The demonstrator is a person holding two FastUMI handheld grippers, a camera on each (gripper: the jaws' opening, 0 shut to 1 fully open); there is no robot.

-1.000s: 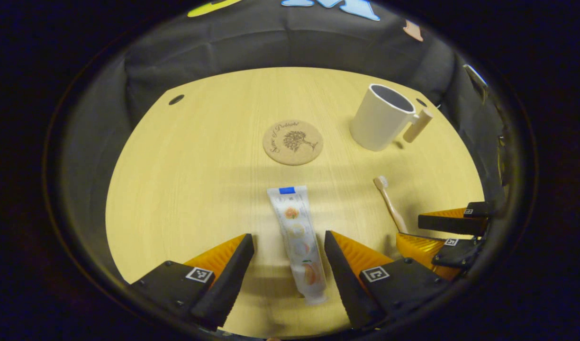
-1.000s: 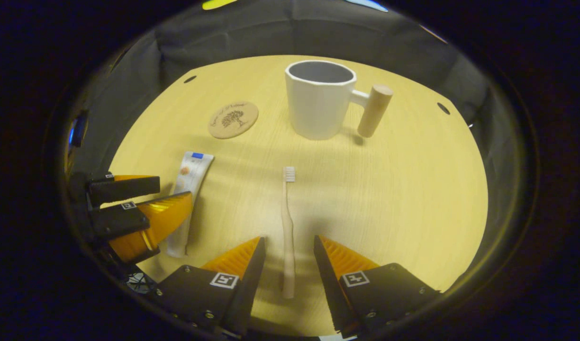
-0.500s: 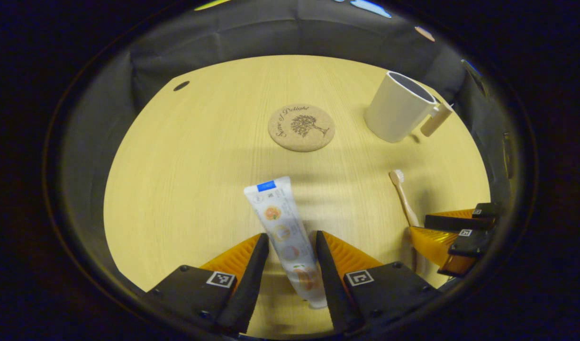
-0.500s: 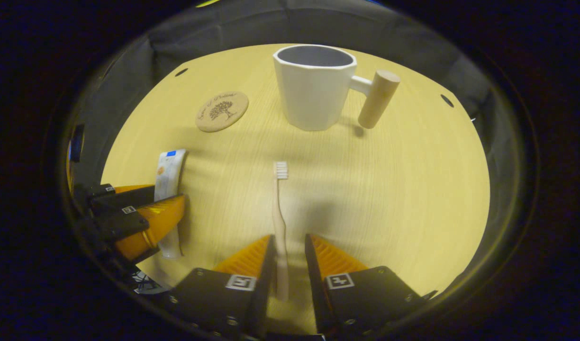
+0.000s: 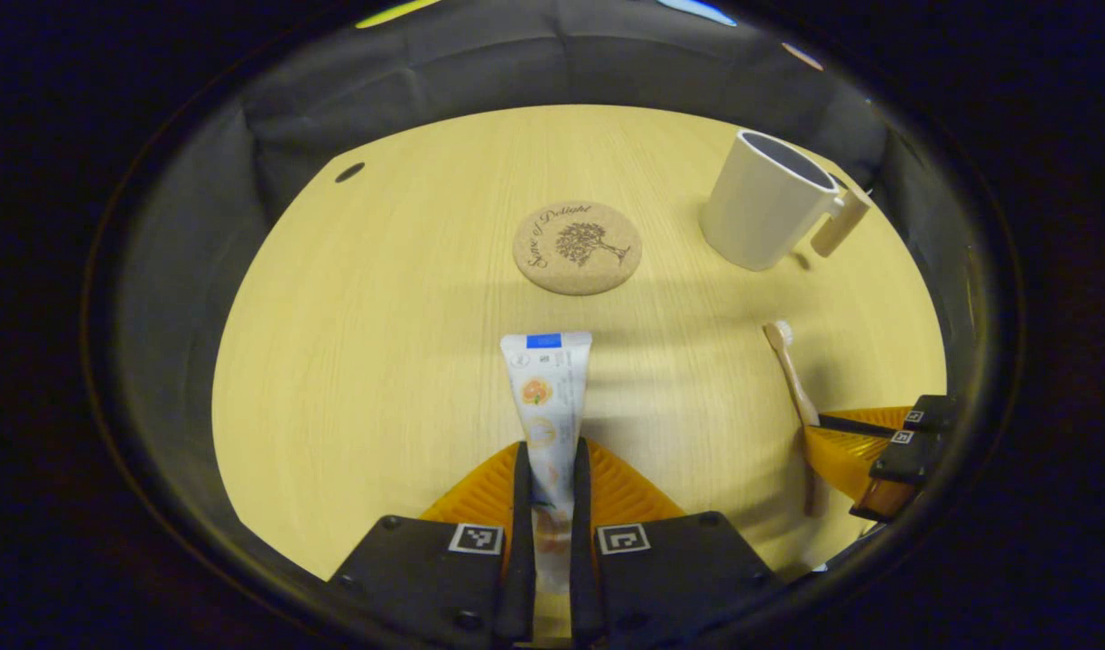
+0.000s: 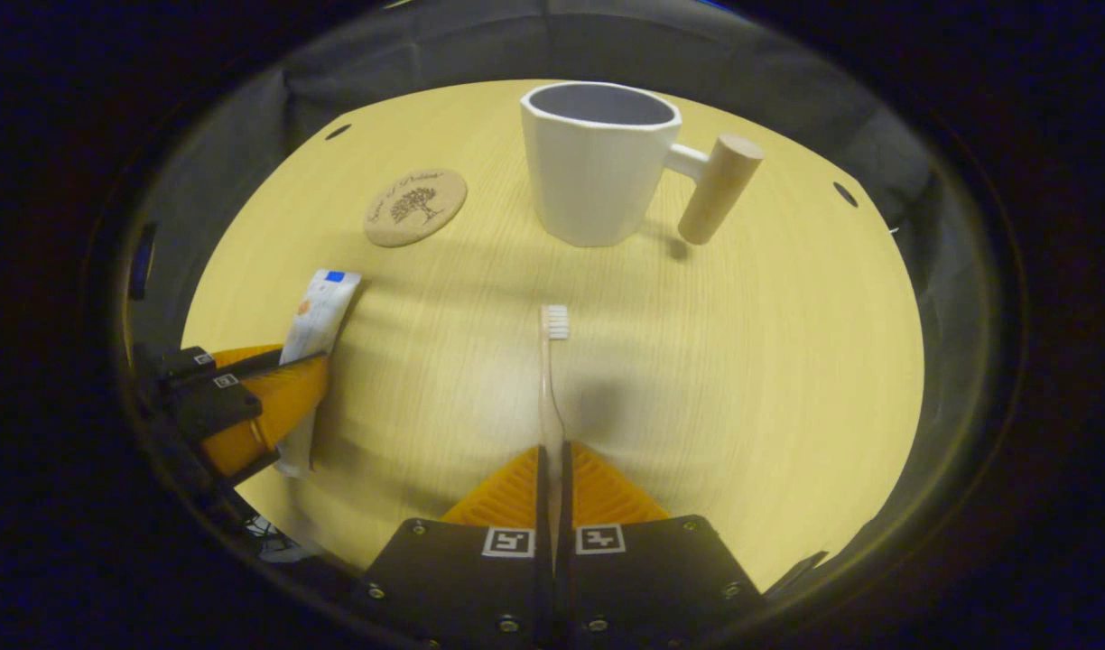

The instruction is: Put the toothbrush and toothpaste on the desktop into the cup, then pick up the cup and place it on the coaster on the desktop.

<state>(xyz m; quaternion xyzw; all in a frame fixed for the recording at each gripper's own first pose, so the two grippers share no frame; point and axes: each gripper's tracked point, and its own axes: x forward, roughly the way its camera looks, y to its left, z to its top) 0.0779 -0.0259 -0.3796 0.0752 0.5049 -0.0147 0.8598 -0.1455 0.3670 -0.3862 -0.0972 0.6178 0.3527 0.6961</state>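
1. Left gripper [image 5: 547, 469]: both fingers pressed against the lower part of the toothpaste [image 5: 547, 397], clamped on it. Tube is white, blue band at its flat far end, fruit pictures down its face; the flat end points toward the coaster [image 5: 577, 246].
2. In the right gripper view the same tube [image 6: 315, 307] sticks out of the left gripper [image 6: 277, 397] at the left edge, flat end tilted up off the desktop [image 6: 742, 361].
3. Right gripper [image 6: 552, 469]: fingers nearly together, pinching the thin handle of the toothbrush [image 6: 551, 361]. Brush is pale, white bristles at the far end, pointing toward the cup [image 6: 598, 162].
4. Left gripper view shows the right gripper [image 5: 864, 447] at the right edge with the toothbrush [image 5: 792, 375] coming out of it.
5. Cup: white, faceted, upright on the desktop, empty inside (grey interior), with a wooden peg handle on its right side.
6. Coaster: round cork, tree print, flat on the desktop, left of the cup and apart from it.
7. Desktop is light wood.
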